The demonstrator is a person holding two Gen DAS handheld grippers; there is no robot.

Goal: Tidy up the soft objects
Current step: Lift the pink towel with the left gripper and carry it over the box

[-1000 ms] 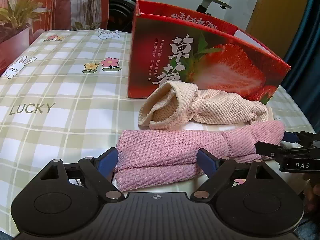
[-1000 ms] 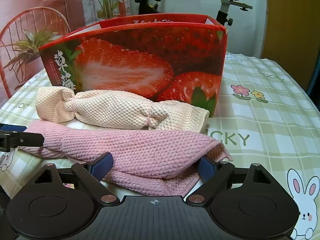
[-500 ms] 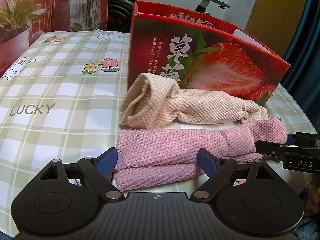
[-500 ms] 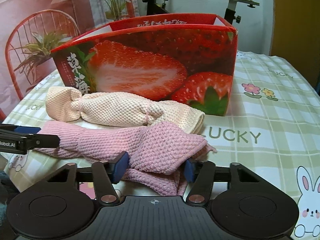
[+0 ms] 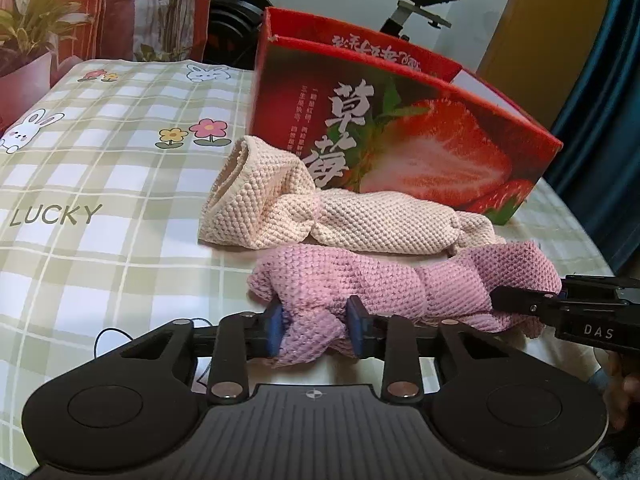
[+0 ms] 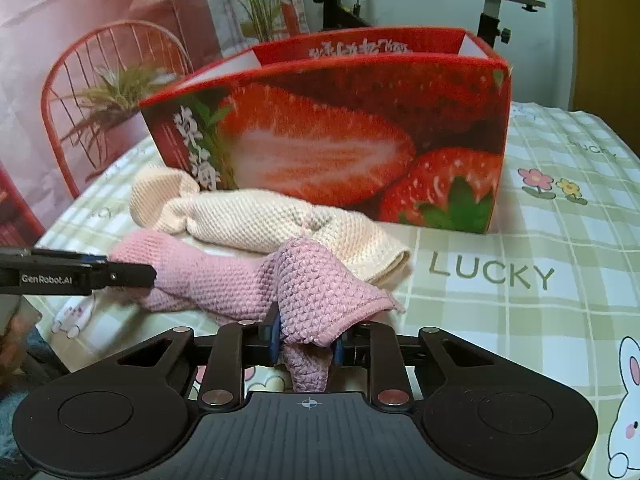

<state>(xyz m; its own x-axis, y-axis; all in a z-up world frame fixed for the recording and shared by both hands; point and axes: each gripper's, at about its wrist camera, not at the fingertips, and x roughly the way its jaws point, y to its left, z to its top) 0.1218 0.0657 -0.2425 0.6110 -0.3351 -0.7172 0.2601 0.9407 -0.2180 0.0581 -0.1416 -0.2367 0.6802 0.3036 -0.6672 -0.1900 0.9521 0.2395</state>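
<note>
Left gripper (image 5: 314,330) has just been closing and now its blue pads (image 5: 273,330) pinch one end of the pink cloth (image 5: 400,284), so the knit bunches up between the jaws and a fold hangs down under them. Right gripper (image 6: 305,344) did the same thing at the other end: its jaws have just been closing too, they're narrow now, and they squeeze a wad of pink cloth (image 6: 316,284) with a flap puffed up above the pads and a bit drooping below. So both claws have a grip on the same cloth, one per end. In the left view the right gripper (image 5: 520,300) pokes in from the right edge against the far end of the cloth, and in the right view the left gripper (image 6: 132,276) comes in from the left the same way.

The pink cloth lies stretched between them on the tablecloth (image 5: 100,184), near the front edge. Just behind it, touching along its length, is a cream cloth (image 5: 320,216), twisted in the middle with a rolled open end on the left in the left view. In the right view the cream cloth (image 6: 256,220) has a flat corner sticking out past the pink one.

Behind both is the box (image 5: 400,120), red with a big strawberry print, open on top. The cream cloth sits right at its base. I can't see inside the box.

The tablecloth is green check with bunnies, flowers and "LUCKY" on it. A red wire chair (image 6: 100,72), plants (image 5: 36,28) and an exercise bike (image 6: 500,0) are in the background.
</note>
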